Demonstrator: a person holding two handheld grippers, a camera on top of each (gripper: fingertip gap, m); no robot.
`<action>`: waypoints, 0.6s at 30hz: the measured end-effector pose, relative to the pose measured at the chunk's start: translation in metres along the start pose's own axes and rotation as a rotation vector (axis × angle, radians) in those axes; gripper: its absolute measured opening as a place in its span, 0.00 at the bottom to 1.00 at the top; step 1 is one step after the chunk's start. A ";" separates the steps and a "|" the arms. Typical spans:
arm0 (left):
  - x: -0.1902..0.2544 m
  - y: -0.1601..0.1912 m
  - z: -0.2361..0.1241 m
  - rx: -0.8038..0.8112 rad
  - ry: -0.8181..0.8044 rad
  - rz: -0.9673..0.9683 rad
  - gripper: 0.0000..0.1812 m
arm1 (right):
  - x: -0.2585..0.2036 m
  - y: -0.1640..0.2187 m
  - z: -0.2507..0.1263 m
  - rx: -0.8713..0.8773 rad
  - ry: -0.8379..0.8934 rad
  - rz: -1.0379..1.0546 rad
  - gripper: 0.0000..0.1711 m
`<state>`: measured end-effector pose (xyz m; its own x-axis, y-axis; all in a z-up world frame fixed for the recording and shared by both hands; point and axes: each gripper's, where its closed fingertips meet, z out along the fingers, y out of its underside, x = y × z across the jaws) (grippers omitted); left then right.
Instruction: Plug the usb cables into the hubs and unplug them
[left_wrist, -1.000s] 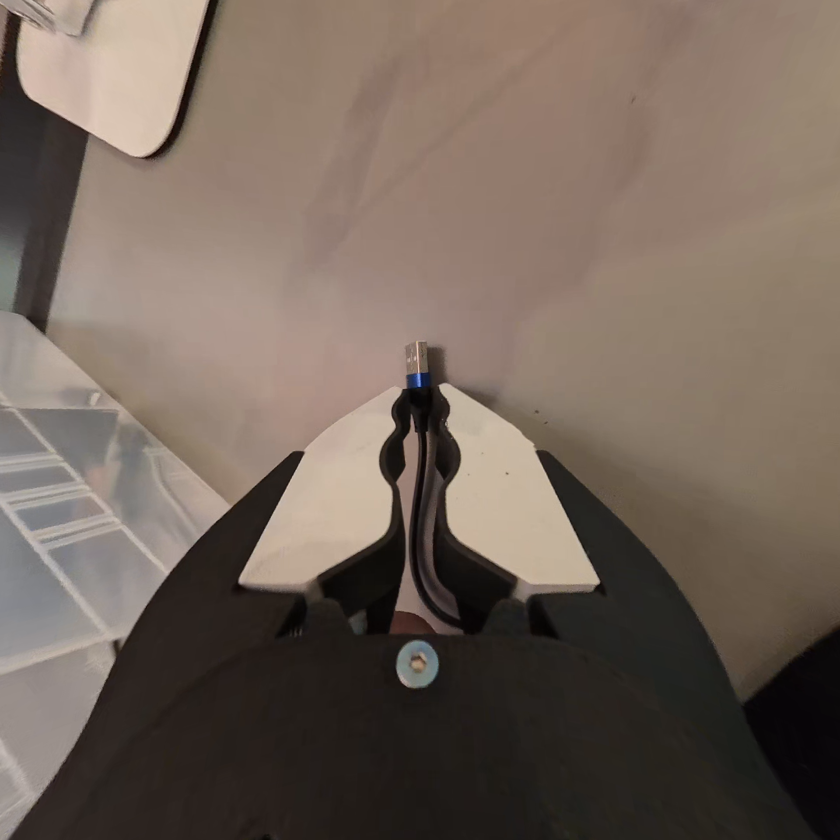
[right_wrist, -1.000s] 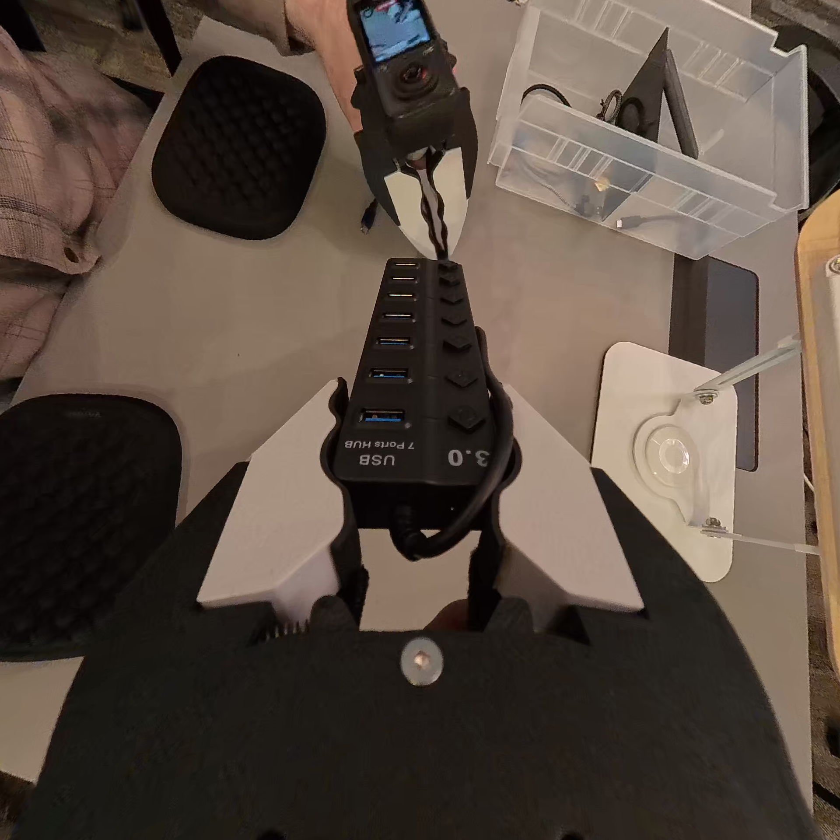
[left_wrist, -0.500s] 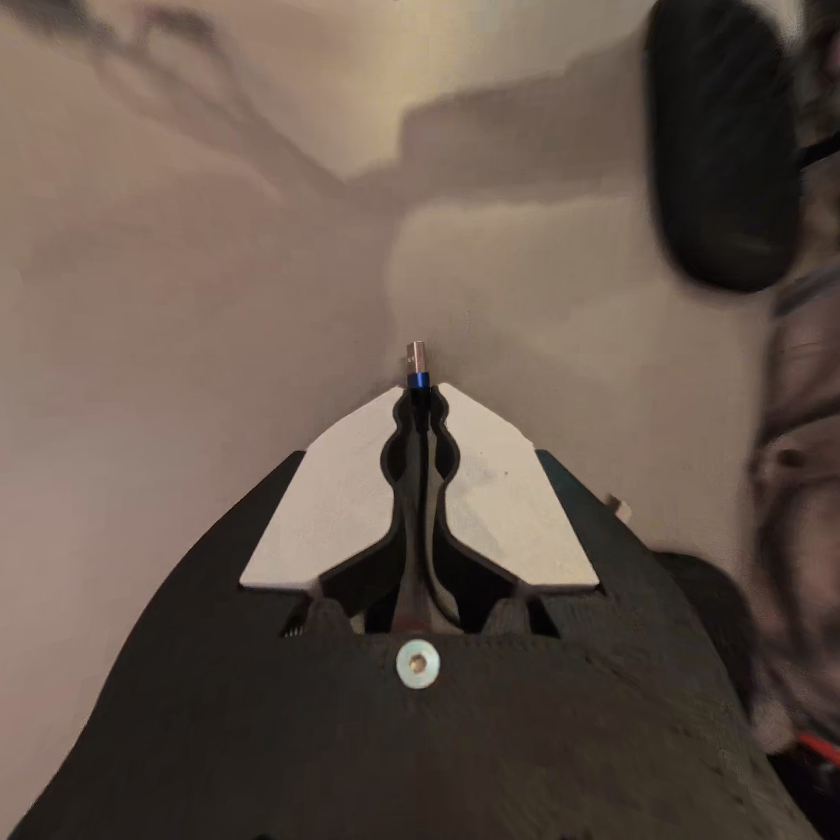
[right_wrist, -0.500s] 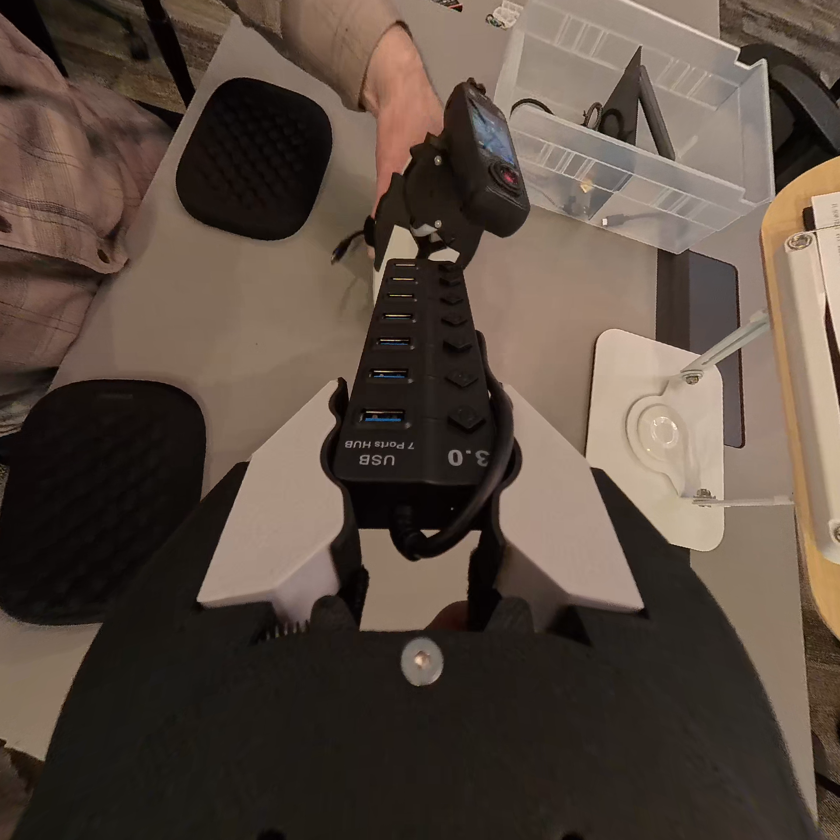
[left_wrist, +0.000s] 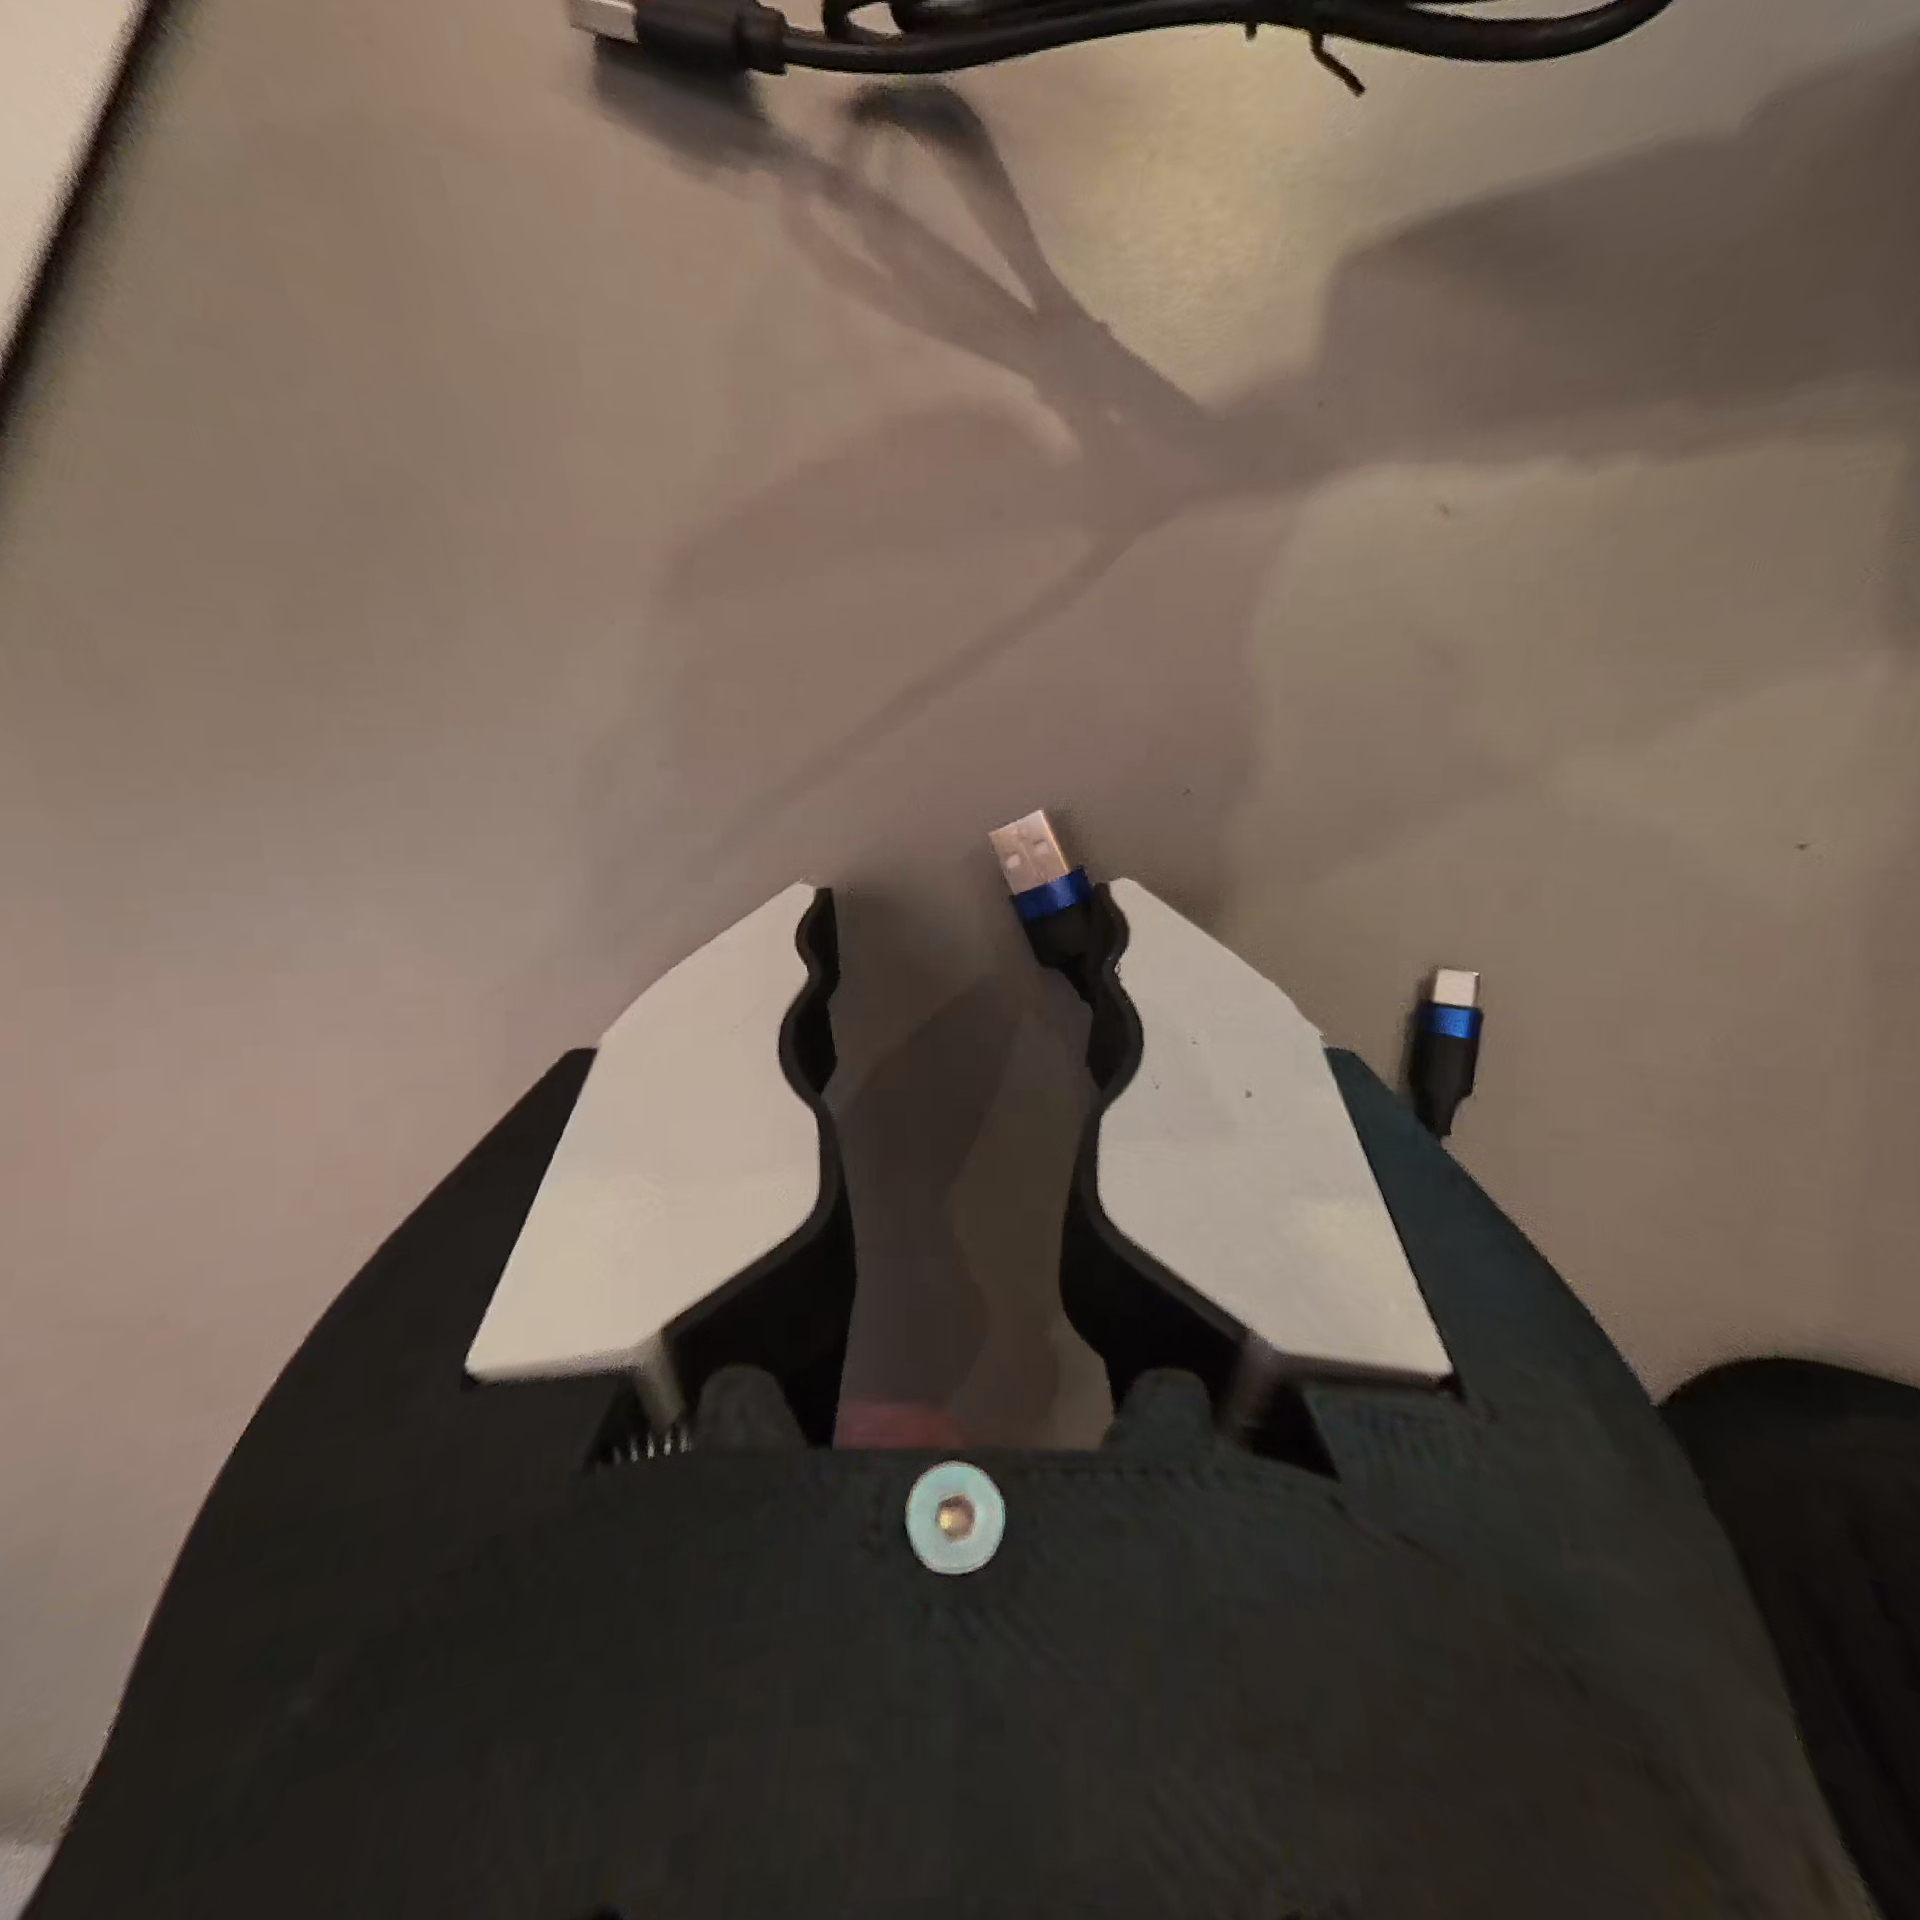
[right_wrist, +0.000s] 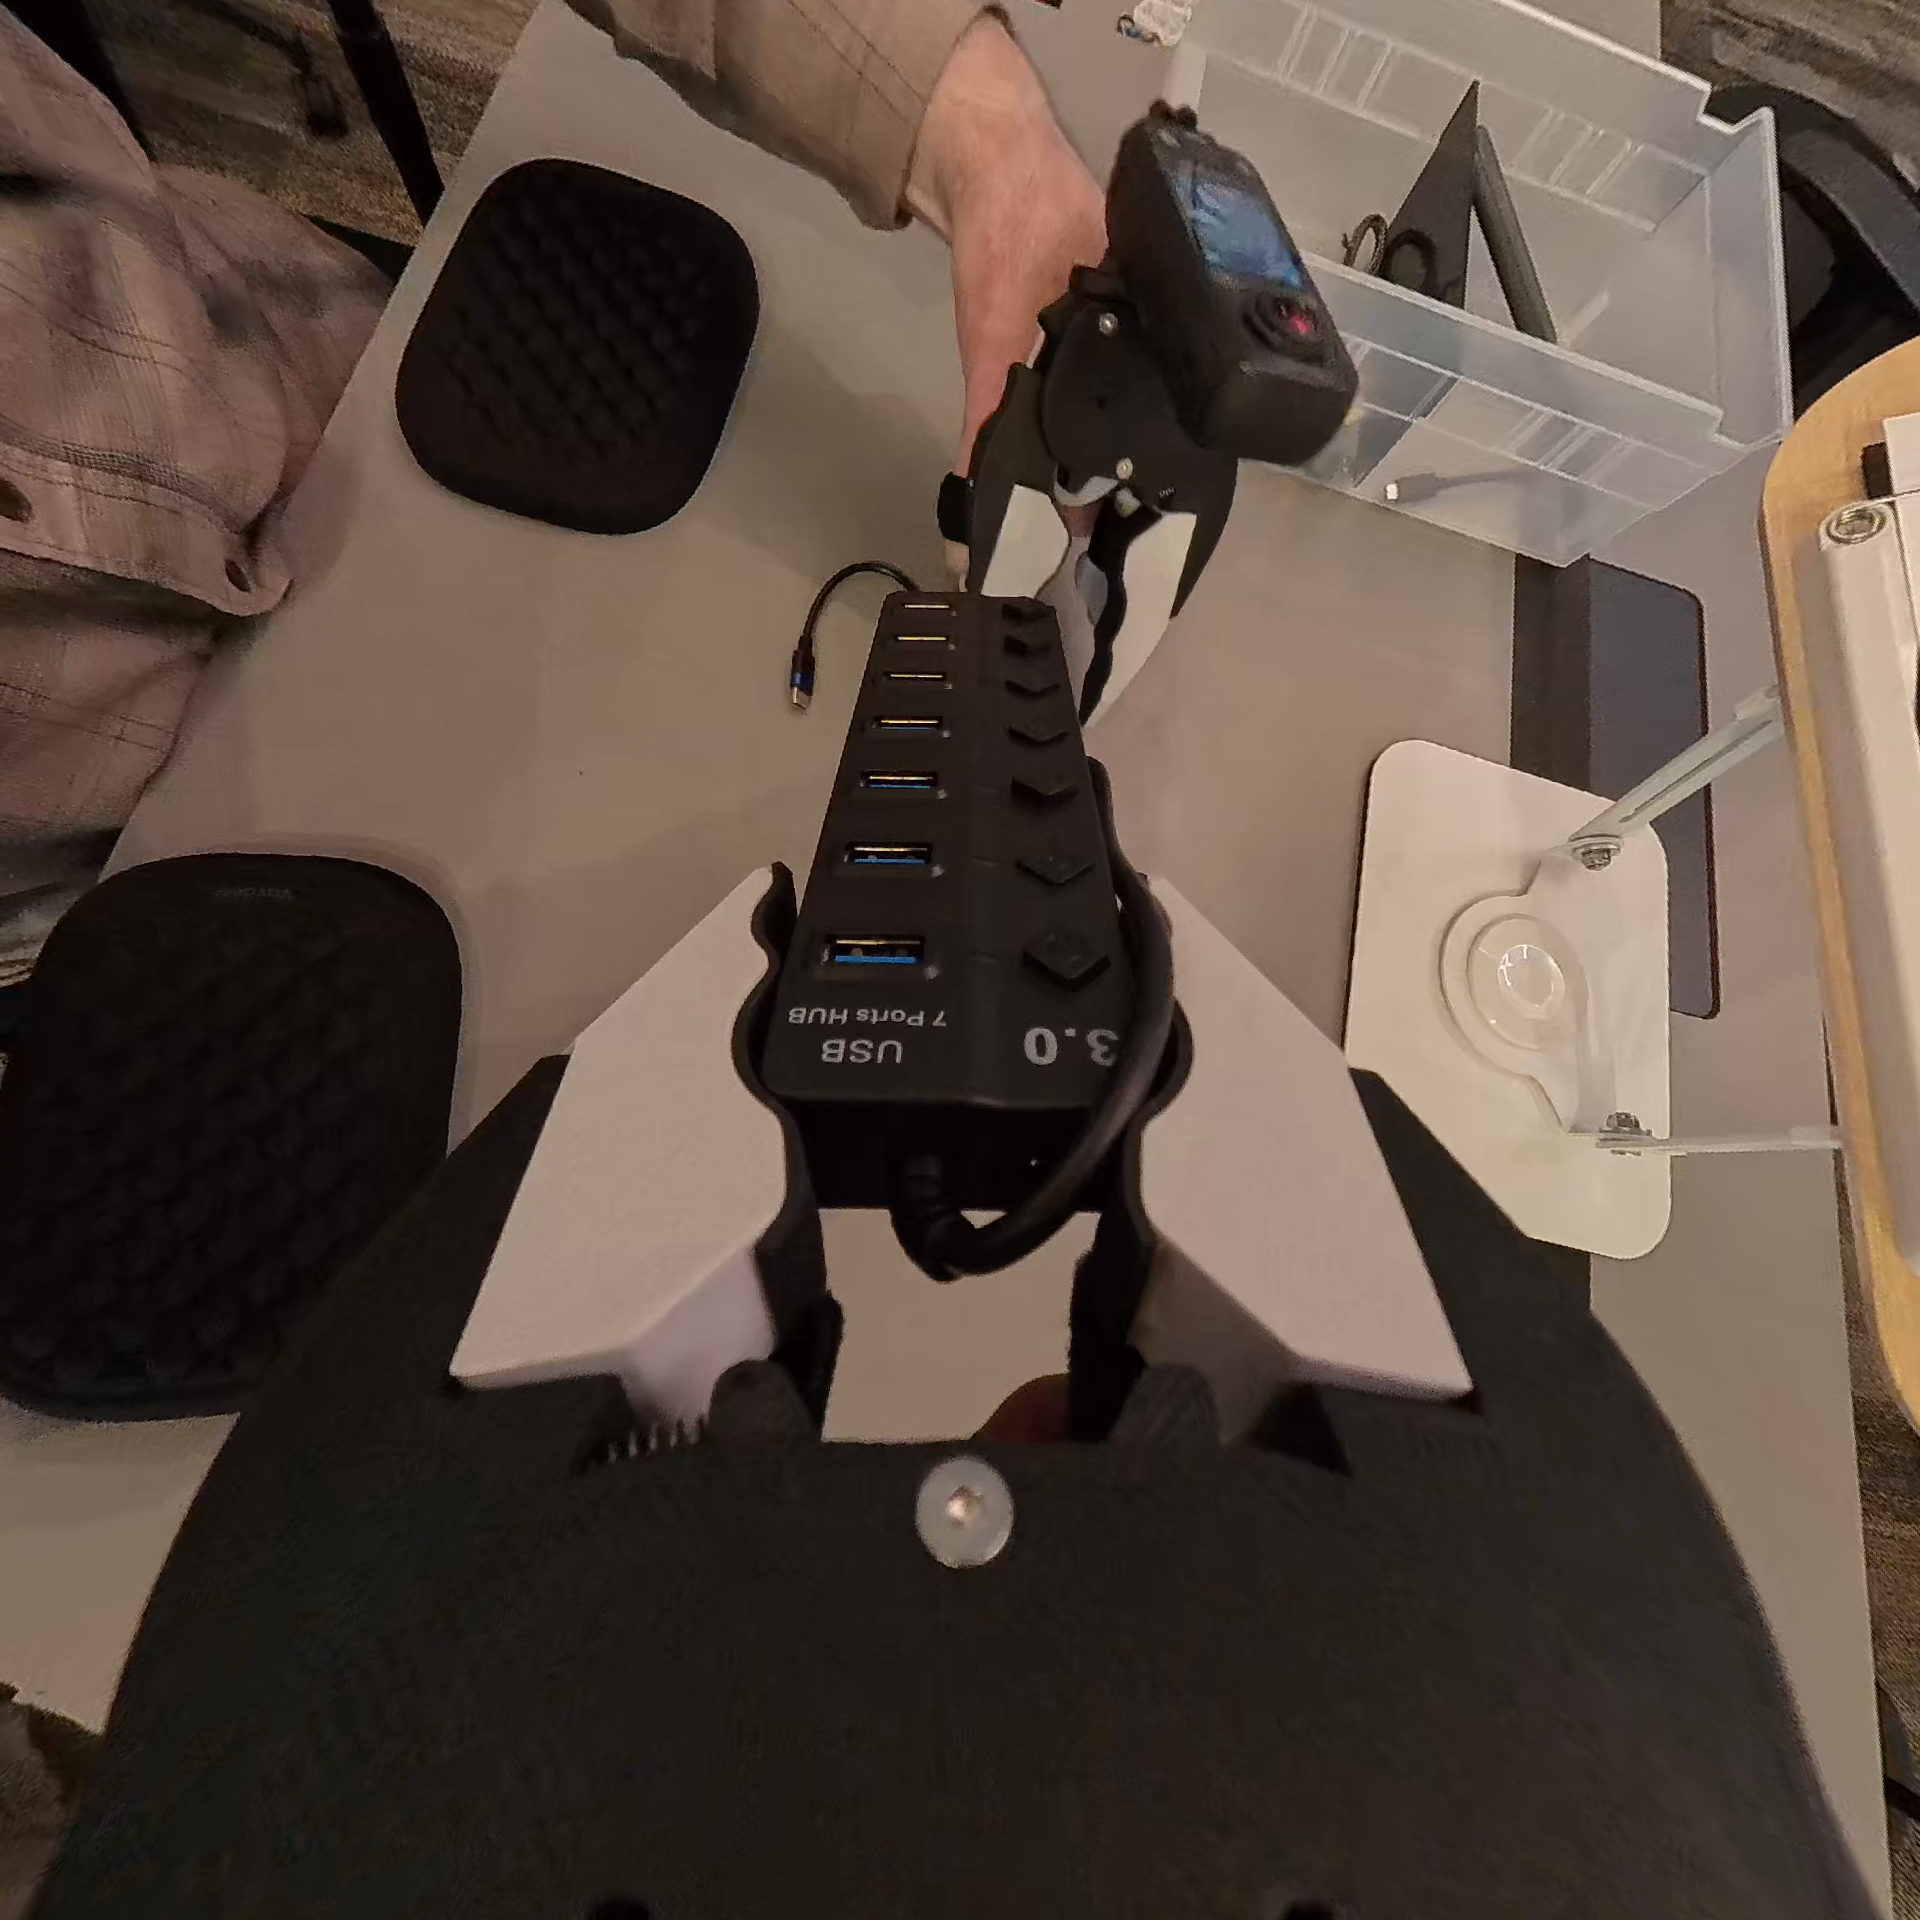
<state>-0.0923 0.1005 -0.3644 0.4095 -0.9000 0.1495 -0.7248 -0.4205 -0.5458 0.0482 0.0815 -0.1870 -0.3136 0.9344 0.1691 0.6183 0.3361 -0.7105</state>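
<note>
1. Left gripper (left_wrist: 961, 904): jaws wide apart, gripping nothing. The short black cable with blue-collared USB-A plug (left_wrist: 1039, 868) lies on the grey table (left_wrist: 416, 623), touching the inner edge of the gripper's right finger.
2. Right gripper (right_wrist: 961, 977): clamped on the near end of the black 7-port USB hub (right_wrist: 935, 862), held above the table.
3. Progress: all 7 ports look empty, so nothing is plugged in. Which cycles are done, cannot tell.
4. Plug axis runs away from the left camera, tilted slightly left, metal tip forward. The cable's other blue-collared end (left_wrist: 1449, 1029) lies beside the gripper.
5. Hub long axis runs away from the right camera toward the left gripper, ports up.
</note>
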 end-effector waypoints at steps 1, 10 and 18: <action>0.002 -0.003 -0.004 0.013 -0.020 0.018 0.25 | 0.000 0.000 -0.001 0.000 0.002 0.000 0.36; 0.009 0.004 0.002 -0.100 -0.497 0.235 0.09 | 0.001 0.003 -0.001 0.005 0.014 -0.005 0.36; 0.053 -0.025 -0.002 0.081 -0.005 -0.002 0.04 | -0.003 0.002 -0.009 0.007 0.023 -0.003 0.36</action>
<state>-0.0535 0.0634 -0.3415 0.4136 -0.8985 0.1470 -0.6770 -0.4115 -0.6103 0.0570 0.0805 -0.1832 -0.2988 0.9358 0.1871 0.6120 0.3383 -0.7148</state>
